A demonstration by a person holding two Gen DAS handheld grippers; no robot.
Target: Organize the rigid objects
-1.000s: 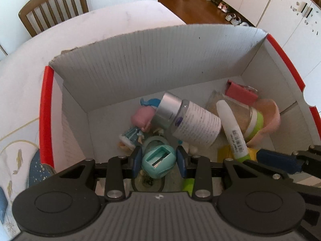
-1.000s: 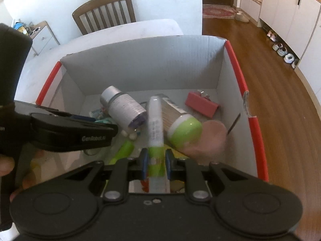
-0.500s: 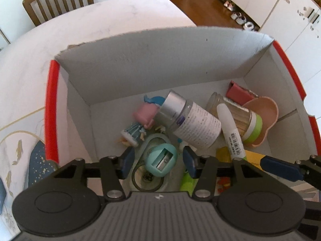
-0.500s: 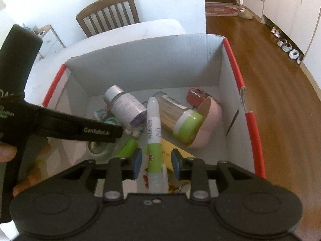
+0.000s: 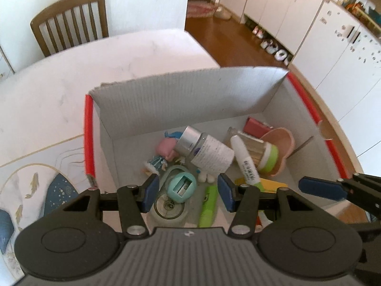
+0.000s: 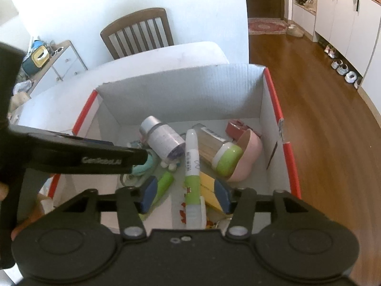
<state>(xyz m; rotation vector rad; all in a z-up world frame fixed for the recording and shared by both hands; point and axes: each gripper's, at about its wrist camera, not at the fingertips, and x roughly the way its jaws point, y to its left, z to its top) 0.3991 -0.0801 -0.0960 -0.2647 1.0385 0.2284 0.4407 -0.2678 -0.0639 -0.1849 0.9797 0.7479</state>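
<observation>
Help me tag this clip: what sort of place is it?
Likely a home dining area: a wooden chair at a white table, white cabinets, shoes on wood flooring.

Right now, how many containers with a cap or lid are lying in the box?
2. The silver-capped bottle lies mid-box on the figurine; the green-lidded jar lies right of it, lid against the pink bowl. Others may be hidden underneath.
</observation>
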